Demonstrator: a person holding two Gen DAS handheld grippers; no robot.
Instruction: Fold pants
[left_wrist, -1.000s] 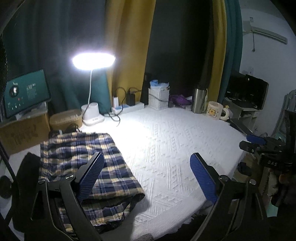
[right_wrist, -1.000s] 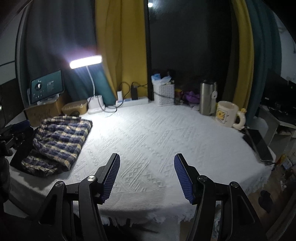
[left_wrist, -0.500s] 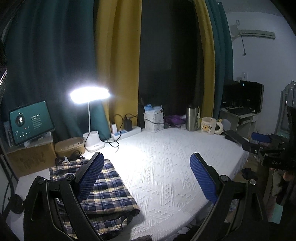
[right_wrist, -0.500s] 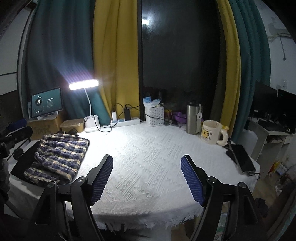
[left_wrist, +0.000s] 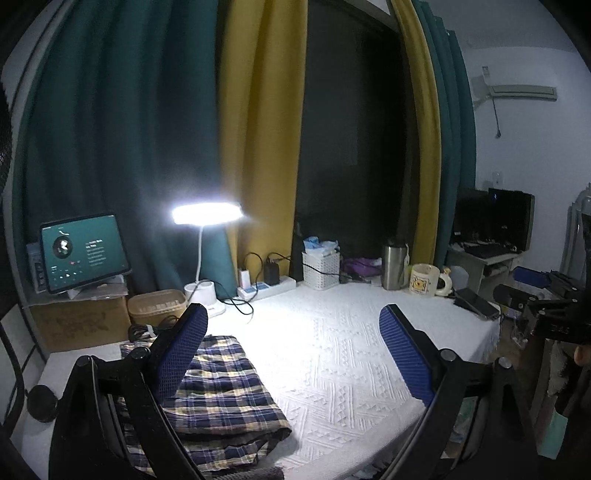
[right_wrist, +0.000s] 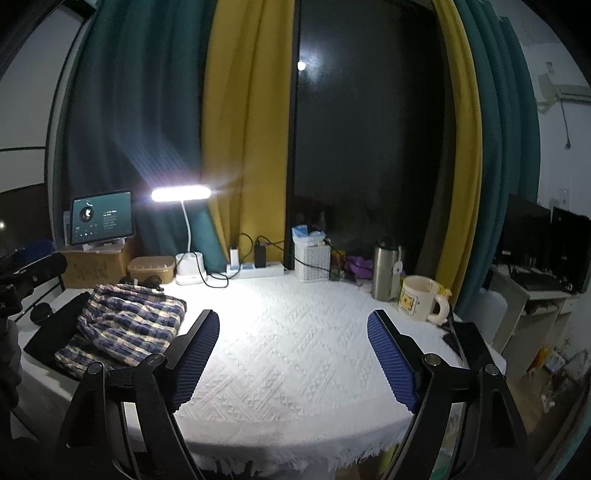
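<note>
The blue and yellow plaid pants lie folded in a stack at the left end of the white-clothed table. In the right wrist view the pants lie at the far left. My left gripper is open and empty, raised above the table, with its left finger over the pants. My right gripper is open and empty, held over the table's front edge, well right of the pants.
A lit desk lamp, a tablet on a cardboard box, a power strip, a white basket, a steel flask and a mug line the table's back. A phone lies at the right edge.
Both grippers have lifted and pulled back from the table, so the views tilted up. The pants stayed in place, and both grippers stayed open.
</note>
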